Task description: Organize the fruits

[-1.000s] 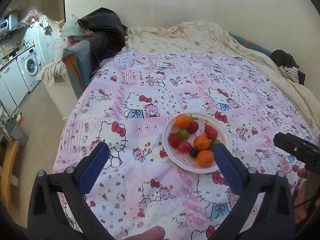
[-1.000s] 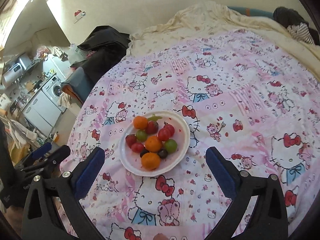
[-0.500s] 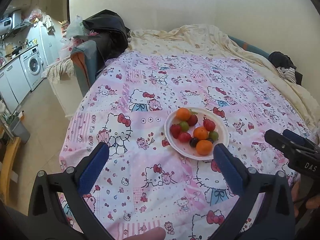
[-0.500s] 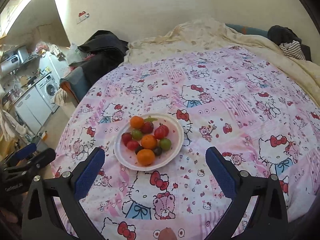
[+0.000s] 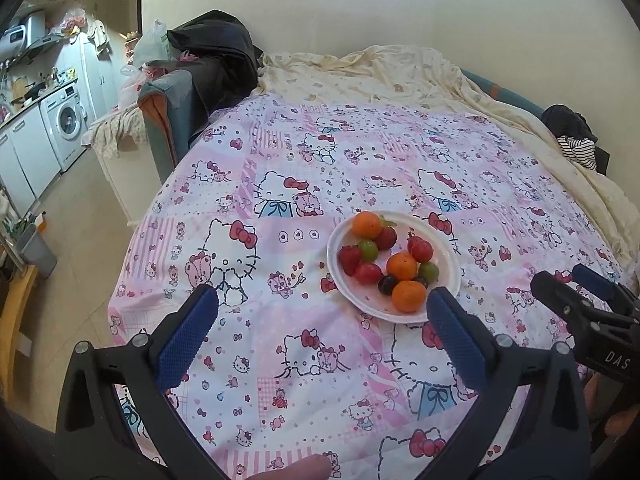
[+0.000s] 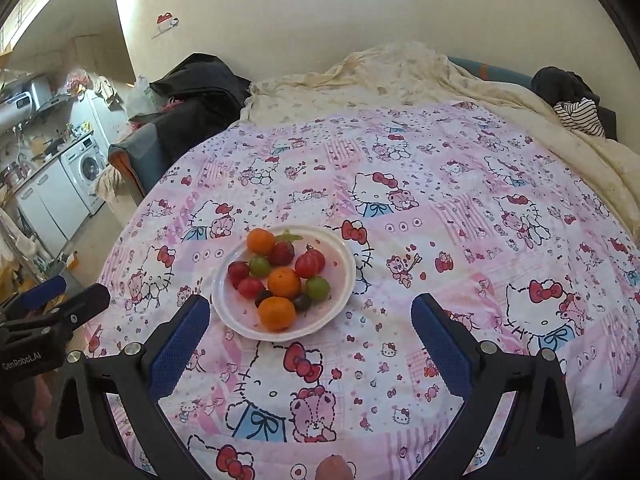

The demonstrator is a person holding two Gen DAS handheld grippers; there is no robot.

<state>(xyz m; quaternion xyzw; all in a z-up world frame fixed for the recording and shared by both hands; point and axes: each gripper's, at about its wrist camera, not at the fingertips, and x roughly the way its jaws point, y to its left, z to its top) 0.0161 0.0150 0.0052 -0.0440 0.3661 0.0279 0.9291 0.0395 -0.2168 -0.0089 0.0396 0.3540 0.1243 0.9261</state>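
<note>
A white plate [image 5: 448, 256] [image 6: 340, 252] of mixed fruit rests on the pink cartoon-print bedspread [image 5: 328, 160] [image 6: 460, 208]. It holds three oranges, one at the near rim [image 5: 408, 296] [image 6: 277, 313], plus red strawberries [image 5: 349, 259], green grapes [image 6: 318, 288] and dark grapes. My left gripper [image 5: 320, 320] hangs open above the bed's near edge, the plate just beyond its right finger. My right gripper [image 6: 310, 326] is open too, the plate sitting just past its left finger. Each gripper shows at the side of the other's view.
A crumpled cream blanket [image 5: 380, 76] [image 6: 400, 76] lies at the far end of the bed. Dark clothes pile on a chair [image 5: 208, 64] at the far left, and striped clothing [image 6: 580, 118] at the far right. A kitchen with a washing machine [image 5: 66, 124] is left.
Both grippers have pulled back and risen from the plate, so more of the bedspread shows below it. Both stay open and the fruit has not moved.
</note>
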